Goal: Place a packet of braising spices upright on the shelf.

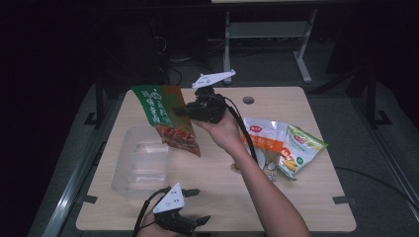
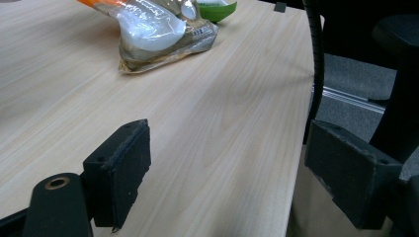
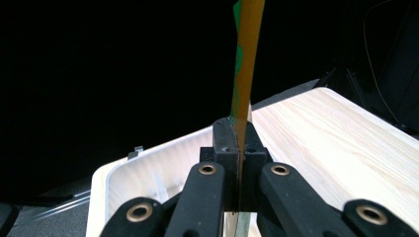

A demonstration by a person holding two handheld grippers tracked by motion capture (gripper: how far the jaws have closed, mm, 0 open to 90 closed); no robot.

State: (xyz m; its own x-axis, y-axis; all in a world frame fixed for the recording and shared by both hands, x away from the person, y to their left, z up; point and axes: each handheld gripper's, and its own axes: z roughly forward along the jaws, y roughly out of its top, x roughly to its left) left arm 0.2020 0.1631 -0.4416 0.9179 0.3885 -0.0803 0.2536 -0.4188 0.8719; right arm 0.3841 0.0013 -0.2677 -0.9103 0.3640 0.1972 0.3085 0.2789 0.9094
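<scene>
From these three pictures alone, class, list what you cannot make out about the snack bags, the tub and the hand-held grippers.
- Lettering on the green and orange snack bag: too small and dim in the high view; edge-on in the right gripper view.
- Two bags on the table: partly behind the forearm in the high view; cut off by the top edge in the left gripper view.
- Clear plastic tub: its contents can't be judged.
- Left hand-held gripper: its hand is cut off by the bottom edge.
</scene>
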